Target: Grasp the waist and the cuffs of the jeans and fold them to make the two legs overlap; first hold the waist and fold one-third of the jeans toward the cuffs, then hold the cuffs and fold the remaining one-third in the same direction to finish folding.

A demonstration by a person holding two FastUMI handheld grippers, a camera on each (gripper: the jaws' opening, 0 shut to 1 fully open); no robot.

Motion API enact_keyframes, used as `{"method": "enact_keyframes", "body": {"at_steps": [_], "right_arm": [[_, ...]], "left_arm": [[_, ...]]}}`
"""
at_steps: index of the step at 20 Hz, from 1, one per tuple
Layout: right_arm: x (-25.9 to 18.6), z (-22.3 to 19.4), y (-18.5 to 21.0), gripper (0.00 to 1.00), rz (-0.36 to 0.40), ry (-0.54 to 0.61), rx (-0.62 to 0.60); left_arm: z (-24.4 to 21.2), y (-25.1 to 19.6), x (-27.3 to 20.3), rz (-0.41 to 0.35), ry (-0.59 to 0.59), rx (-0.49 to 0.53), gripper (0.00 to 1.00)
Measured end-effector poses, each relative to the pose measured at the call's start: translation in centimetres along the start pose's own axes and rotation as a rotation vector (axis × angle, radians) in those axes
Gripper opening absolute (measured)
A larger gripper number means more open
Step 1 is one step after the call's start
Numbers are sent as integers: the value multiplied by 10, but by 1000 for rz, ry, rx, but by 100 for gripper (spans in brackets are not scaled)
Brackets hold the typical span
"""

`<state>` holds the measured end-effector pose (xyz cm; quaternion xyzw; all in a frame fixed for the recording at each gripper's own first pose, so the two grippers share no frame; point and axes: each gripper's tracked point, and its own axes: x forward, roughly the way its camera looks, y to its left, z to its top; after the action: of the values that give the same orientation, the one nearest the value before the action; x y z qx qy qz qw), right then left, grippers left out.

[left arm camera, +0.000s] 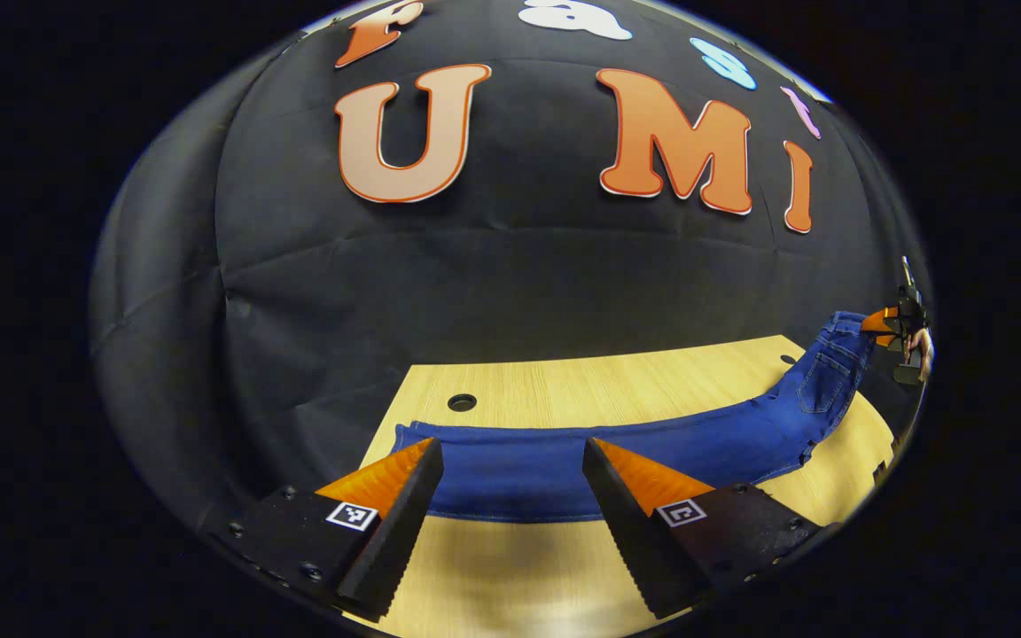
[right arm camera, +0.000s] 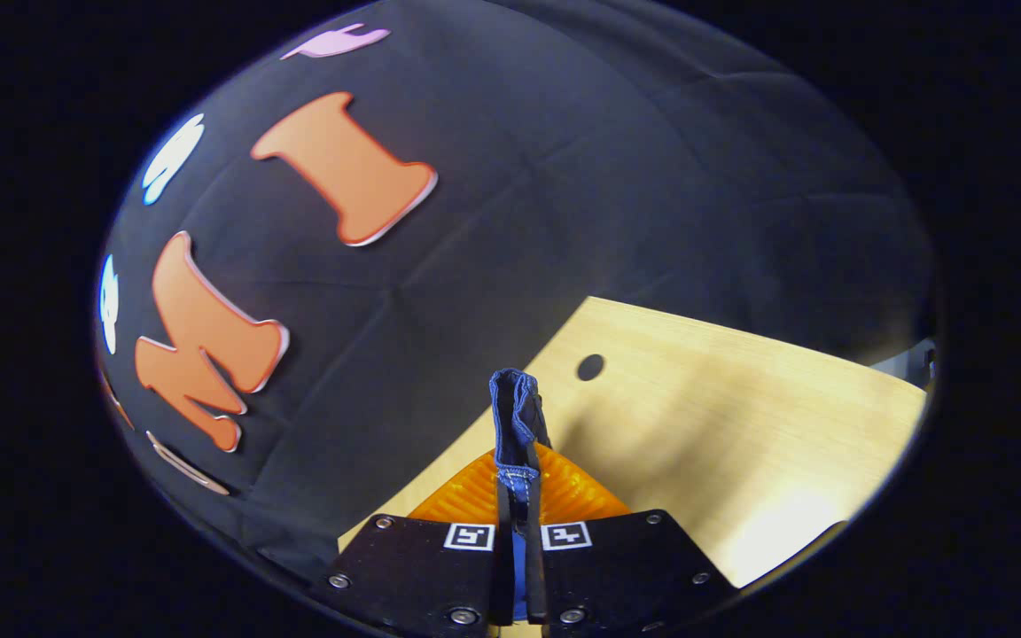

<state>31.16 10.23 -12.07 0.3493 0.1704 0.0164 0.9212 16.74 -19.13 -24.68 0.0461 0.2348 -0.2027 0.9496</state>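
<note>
Legs overlapped on worktop (left arm camera: 564,390), right gripper (right arm camera: 518,483) pinching jeans (left arm camera: 617,447) waist, left gripper (left arm camera: 510,461) fingers spread near cuffs, both thirds unfolded.

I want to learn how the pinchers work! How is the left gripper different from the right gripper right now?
The left gripper has its fingers spread wide apart; the right gripper is squeezed shut. The left gripper holds nothing and hovers by the jeans lying on the wooden table; the right gripper pinches a bunch of the jeans' denim, with the waist end lifted off the table. Both point toward the same jeans and carry small square markers.
</note>
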Motion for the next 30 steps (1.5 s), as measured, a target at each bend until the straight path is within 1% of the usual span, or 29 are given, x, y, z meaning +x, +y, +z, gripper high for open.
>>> {"method": "enact_keyframes", "body": {"at_steps": [2, 5, 7, 9, 12, 16, 18, 21, 23, 25, 28, 30], "right_arm": [[-6, -15, 48, 5, 40, 0, -27], [-7, -59, 124, 5, 103, 23, -51], [-3, -97, 166, 5, 136, 51, -72], [6, -137, 194, 5, 156, 100, -93], [22, -196, 218, 5, 169, 171, -92], [46, -274, 237, 5, 165, 255, -148], [60, -323, 238, 5, 152, 313, -195], [78, -383, 222, 5, 109, 407, -328], [84, -411, 212, 5, 88, 447, -414], [89, -413, 210, 5, 77, 464, -451], [89, -409, 213, 5, 79, 469, -451], [86, -417, 215, 5, 111, 509, -441]], "left_arm": [[1, 16, 1, -16, -5, -10, 98], [-1, 42, -2, -37, -12, -28, 98], [-5, 58, -5, -42, -10, -37, 98], [-9, 74, -3, -39, -10, -38, 98], [-15, 100, -8, -27, -7, -48, 98], [-30, 127, -8, -8, 8, -72, 99], [-39, 138, -6, 8, 18, -73, 99], [-47, 146, -1, 18, 41, -76, 98], [-50, 148, 7, 19, 51, -75, 98], [-52, 150, 14, 21, 56, -68, 98], [-56, 152, 25, 15, 71, -82, 98], [-65, 157, 33, 16, 87, -116, 98]]}}
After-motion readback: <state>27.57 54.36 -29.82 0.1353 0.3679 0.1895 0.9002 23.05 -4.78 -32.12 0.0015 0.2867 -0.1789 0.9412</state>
